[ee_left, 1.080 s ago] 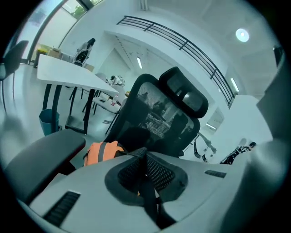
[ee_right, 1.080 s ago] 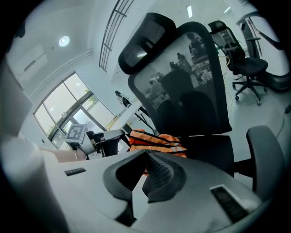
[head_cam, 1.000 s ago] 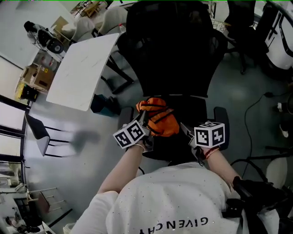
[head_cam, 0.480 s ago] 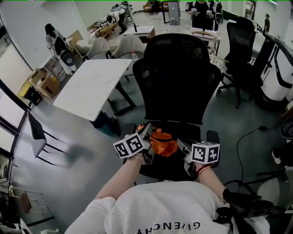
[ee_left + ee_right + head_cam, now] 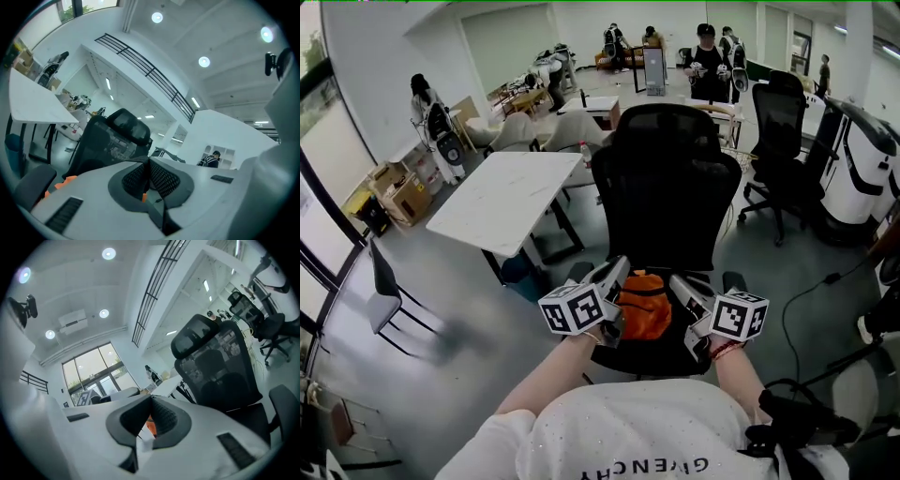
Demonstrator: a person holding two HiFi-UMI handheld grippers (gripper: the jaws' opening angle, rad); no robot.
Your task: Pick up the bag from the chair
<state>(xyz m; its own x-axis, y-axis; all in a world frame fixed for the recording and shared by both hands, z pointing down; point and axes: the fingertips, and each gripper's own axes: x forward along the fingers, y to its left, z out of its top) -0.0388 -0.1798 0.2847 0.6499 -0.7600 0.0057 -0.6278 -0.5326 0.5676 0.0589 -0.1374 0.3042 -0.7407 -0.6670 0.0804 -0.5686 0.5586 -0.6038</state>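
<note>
An orange bag (image 5: 642, 305) hangs between my two grippers, just above the seat (image 5: 652, 354) of the black office chair (image 5: 666, 187). My left gripper (image 5: 617, 272) has pinched the bag's left side and its jaws are shut; the left gripper view shows a sliver of orange fabric (image 5: 144, 197) between the closed pads (image 5: 161, 180). From the right, my right gripper (image 5: 680, 287) is shut on the bag, with orange fabric (image 5: 151, 427) and a white tag caught between its pads (image 5: 164, 418). Both grippers point level toward the chair's backrest.
A white table (image 5: 511, 197) stands left of the chair, with a small dark chair (image 5: 384, 286) further left. More office chairs (image 5: 778, 122) and white equipment (image 5: 862, 178) are on the right. Cardboard boxes (image 5: 398, 192) sit at the left wall; several people stand at the back.
Both grippers have risen together with the orange bag, which has come up off the seat. The head view has tilted up, showing much more of the room.
</note>
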